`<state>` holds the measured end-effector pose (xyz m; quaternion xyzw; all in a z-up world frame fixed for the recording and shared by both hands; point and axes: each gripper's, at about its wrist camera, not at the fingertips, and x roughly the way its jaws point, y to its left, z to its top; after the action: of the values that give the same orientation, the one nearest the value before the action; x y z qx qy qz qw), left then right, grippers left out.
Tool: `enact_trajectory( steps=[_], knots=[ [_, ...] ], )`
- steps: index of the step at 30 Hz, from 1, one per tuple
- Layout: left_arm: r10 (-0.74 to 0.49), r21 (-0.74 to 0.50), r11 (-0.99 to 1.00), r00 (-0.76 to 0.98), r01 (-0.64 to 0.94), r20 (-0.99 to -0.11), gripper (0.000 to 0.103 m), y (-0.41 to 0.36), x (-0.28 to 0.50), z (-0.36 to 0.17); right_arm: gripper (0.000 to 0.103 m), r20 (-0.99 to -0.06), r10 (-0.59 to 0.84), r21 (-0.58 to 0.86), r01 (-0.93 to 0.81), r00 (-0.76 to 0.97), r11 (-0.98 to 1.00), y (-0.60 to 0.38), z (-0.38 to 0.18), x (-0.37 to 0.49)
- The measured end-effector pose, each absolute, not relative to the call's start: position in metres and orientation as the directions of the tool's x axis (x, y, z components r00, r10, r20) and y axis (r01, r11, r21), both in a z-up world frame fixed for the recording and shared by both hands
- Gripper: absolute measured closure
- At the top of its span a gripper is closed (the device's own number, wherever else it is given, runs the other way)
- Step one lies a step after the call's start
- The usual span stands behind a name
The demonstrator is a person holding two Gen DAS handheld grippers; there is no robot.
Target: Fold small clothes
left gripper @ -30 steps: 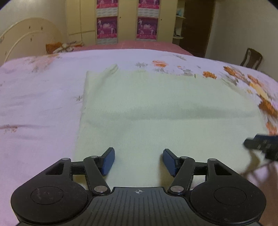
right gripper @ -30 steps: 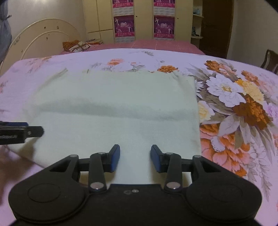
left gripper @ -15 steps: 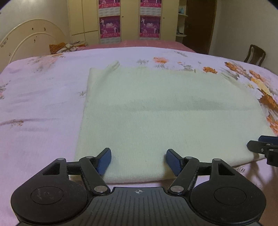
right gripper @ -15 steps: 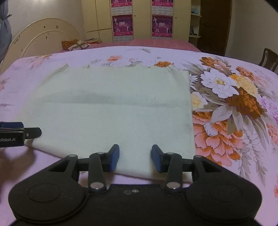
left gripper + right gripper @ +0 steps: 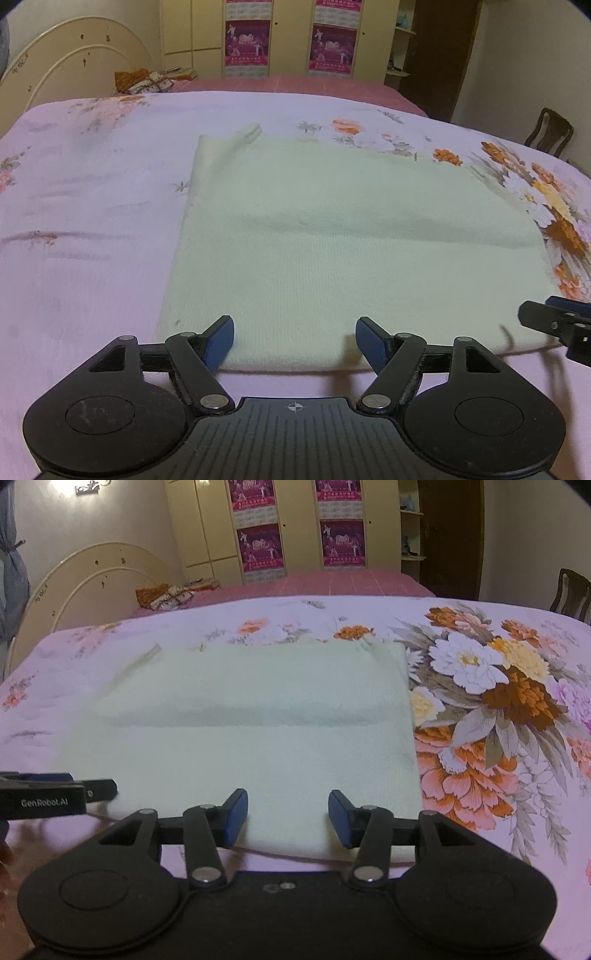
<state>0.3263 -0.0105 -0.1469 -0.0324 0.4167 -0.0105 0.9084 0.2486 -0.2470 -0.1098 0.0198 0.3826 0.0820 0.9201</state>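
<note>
On the floral bedsheet (image 5: 92,221), both grippers' fingers (image 5: 221,338) gape empty over folded cloth (image 5: 332,258)

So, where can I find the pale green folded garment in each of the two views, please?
Left wrist view: the pale green garment fills the centre and right, its near edge between the left tongs.
Right wrist view: the garment fills the centre and left, beside the big flower print.
Shared landmark: the two purple posters on the wardrobe doors.
</note>
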Motion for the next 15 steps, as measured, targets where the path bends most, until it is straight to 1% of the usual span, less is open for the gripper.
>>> enact_trajectory(
  steps=[6,15],
  knots=[
    [-0.049,-0.070,0.998,0.674,-0.005,-0.737,0.030,-0.010,0.326,-0.139,0.055,-0.701,0.172,0.103,-0.140,0.692,0.985,-0.243,-0.110,0.251],
    [-0.055,-0.067,0.998,0.698,0.010,-0.714,0.030,-0.018,0.360,-0.126,0.054,-0.677,0.178,0.093,-0.157,0.714,0.983,-0.236,-0.103,0.273]
  ],
)
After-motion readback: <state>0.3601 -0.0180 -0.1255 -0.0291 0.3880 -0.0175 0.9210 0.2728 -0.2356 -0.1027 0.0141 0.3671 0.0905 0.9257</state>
